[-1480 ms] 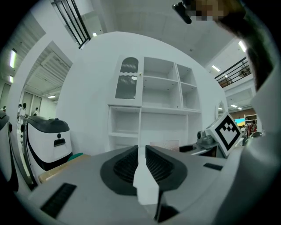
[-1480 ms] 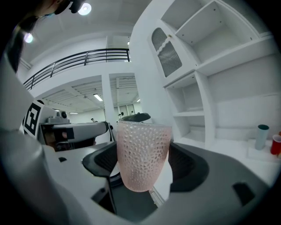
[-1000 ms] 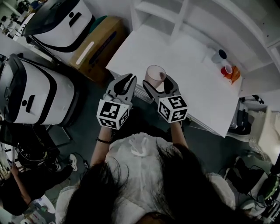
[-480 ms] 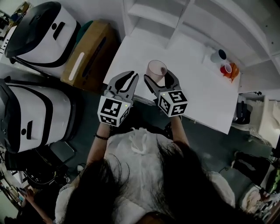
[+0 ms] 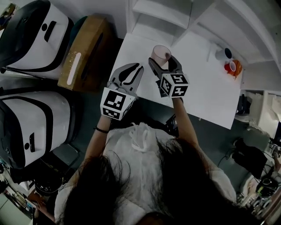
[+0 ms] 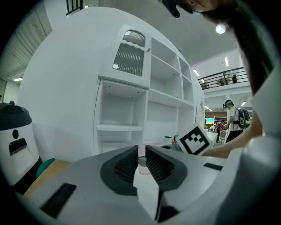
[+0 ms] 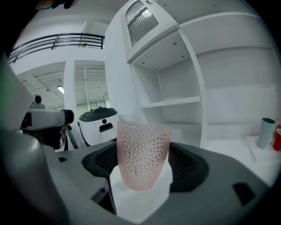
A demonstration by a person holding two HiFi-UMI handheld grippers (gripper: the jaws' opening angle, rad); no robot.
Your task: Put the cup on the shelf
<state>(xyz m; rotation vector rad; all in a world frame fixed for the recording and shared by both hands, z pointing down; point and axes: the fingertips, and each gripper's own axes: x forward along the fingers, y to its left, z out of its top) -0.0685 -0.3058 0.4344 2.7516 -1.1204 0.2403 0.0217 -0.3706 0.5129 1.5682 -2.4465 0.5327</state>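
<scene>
A pink dimpled cup (image 5: 160, 53) stands upright between the jaws of my right gripper (image 5: 163, 62), which is shut on it and holds it above the near left part of the white table (image 5: 206, 90). The right gripper view shows the cup (image 7: 142, 151) close up, with the white shelf unit (image 7: 175, 103) straight ahead. My left gripper (image 5: 133, 70) hovers just left of the right one at the table's edge, jaws together on nothing. Its own view (image 6: 141, 165) faces the shelf unit (image 6: 127, 127), which is also at the head view's top (image 5: 164, 13).
A white cup (image 5: 221, 54), a red cup (image 5: 229, 67) and something orange (image 5: 237, 68) stand at the table's far right. Two large white-and-black machines (image 5: 30, 30) and a brown box (image 5: 83, 52) stand on the floor to the left. People (image 6: 235, 121) are far off.
The right gripper has carried the cup forward over the table toward the shelf. The left gripper has moved forward alongside it, still shut.
</scene>
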